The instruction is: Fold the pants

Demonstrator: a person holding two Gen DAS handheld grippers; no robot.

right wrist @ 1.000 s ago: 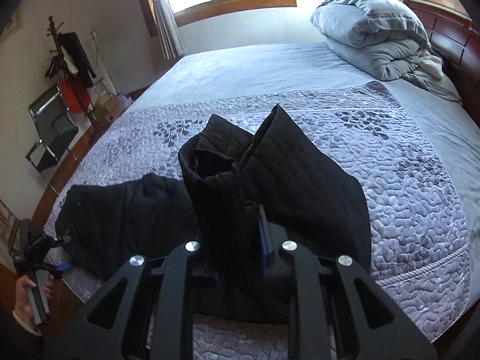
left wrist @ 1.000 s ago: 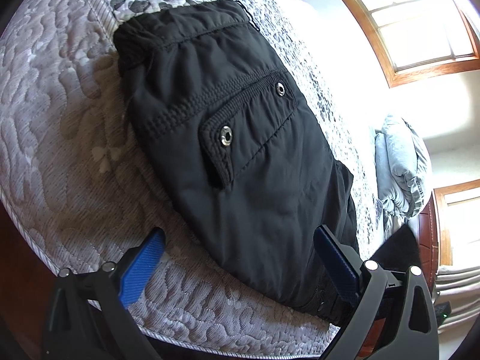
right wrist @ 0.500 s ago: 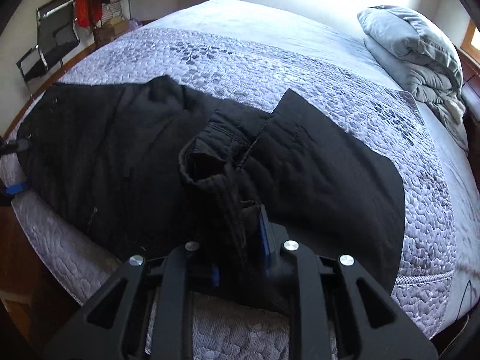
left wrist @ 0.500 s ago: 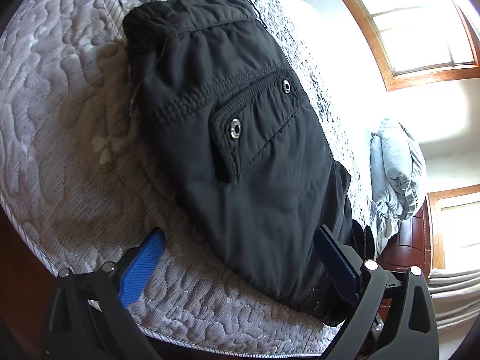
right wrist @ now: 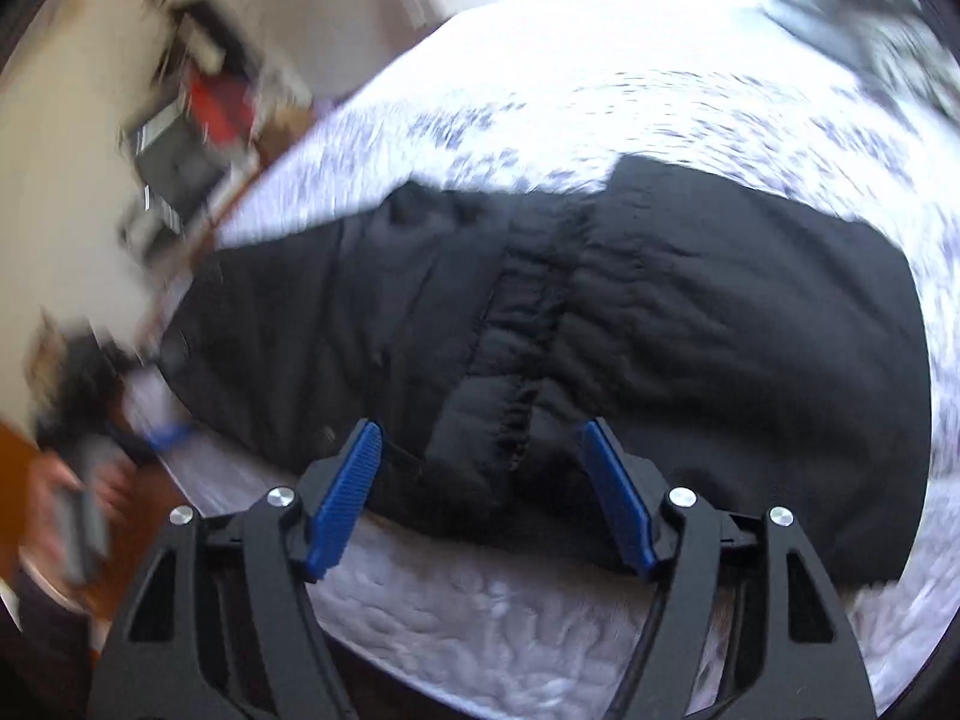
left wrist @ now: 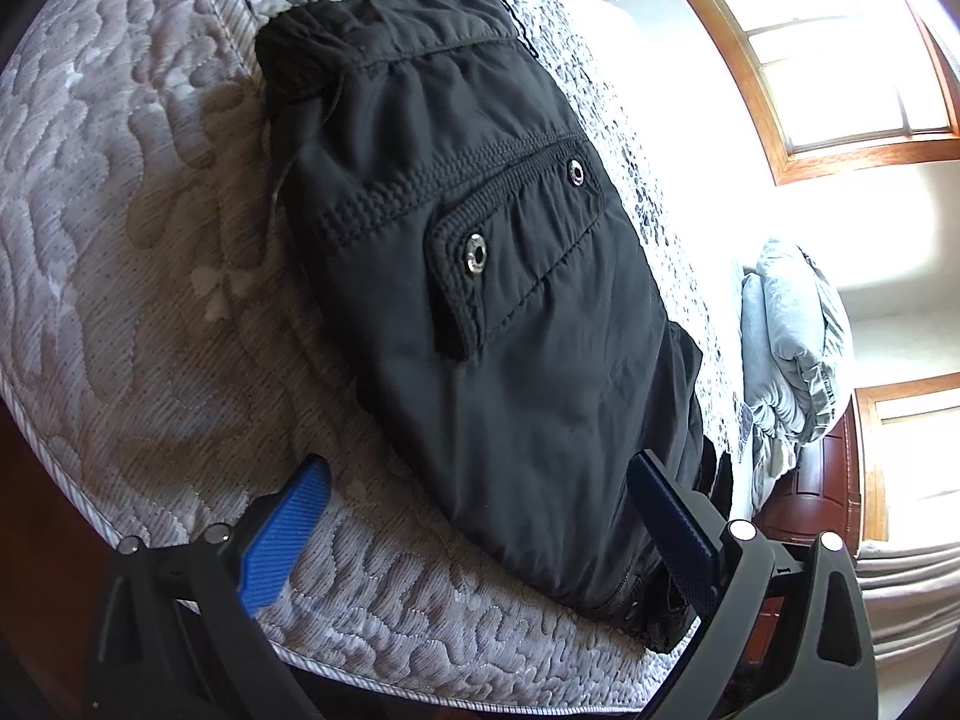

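Note:
Black pants (left wrist: 492, 276) lie on the quilted bed (left wrist: 132, 276), waistband at the far end and a snap pocket facing up. My left gripper (left wrist: 480, 480) is open, its blue pads on either side of the pants' near edge, holding nothing. In the blurred right wrist view the pants (right wrist: 630, 324) lie folded over, a leg seam running down the middle. My right gripper (right wrist: 483, 438) is open just in front of the fold's near edge, empty.
A folded grey duvet (left wrist: 792, 348) sits at the head of the bed by a wooden headboard (left wrist: 822, 492). Windows (left wrist: 840, 48) are behind. In the right wrist view a chair and clutter (right wrist: 192, 138) stand against the wall, and the left hand (right wrist: 78, 480) is by the bed edge.
My right gripper carried the pant legs over onto the upper part, then opened and let go. The left gripper stayed open and shifted slightly.

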